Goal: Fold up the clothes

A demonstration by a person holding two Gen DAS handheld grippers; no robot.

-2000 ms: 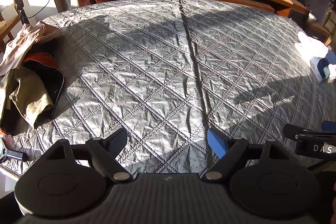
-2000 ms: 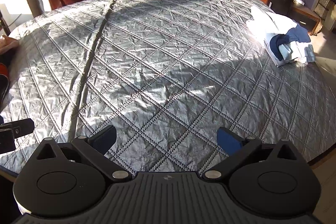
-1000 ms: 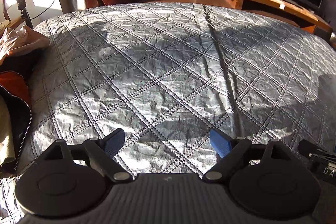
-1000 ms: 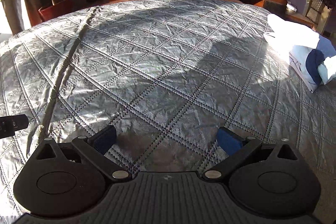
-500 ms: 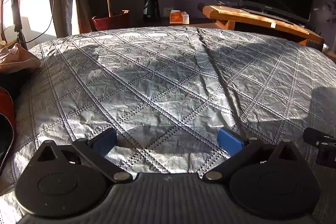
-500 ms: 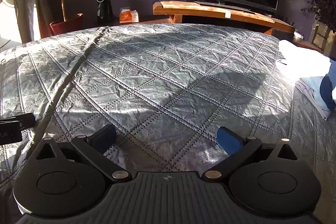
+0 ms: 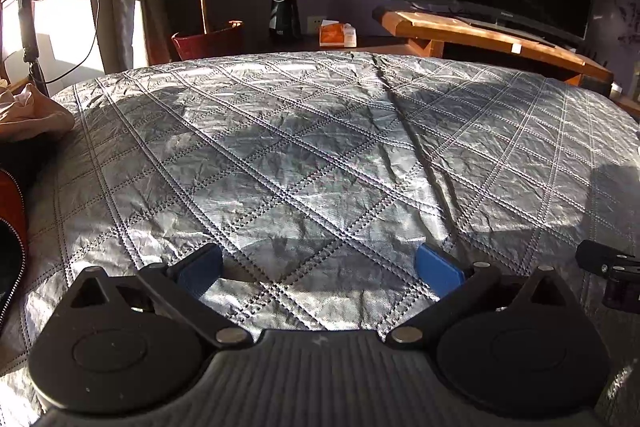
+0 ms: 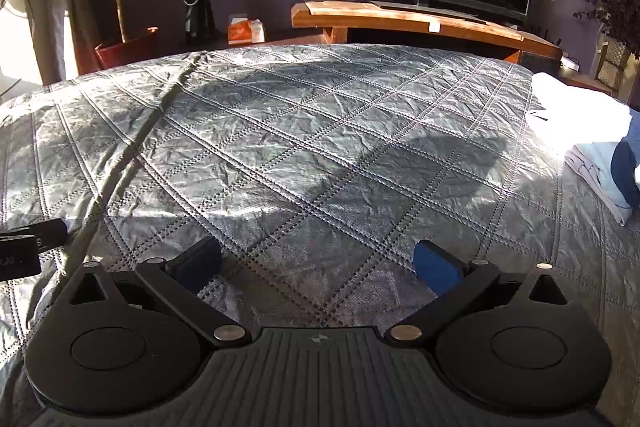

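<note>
Both views have tilted up from the silver quilted bedspread (image 7: 320, 155): the unfolded tan, black and orange clothes pile (image 7: 24, 131) sits far left, both the left hand-held gripper (image 7: 320, 267) and right hand-held gripper (image 8: 318, 261) gape empty, the folded white-and-blue stack (image 8: 592, 147) far right, so another garment awaits.

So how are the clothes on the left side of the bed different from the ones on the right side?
The left clothes lie in a loose, crumpled heap, while the right clothes sit in a neat folded stack. The left clothes are peach, orange and black; the right clothes are white, pale blue and navy. Both rest at the edges of the silver quilt, and neither gripper touches them.
</note>
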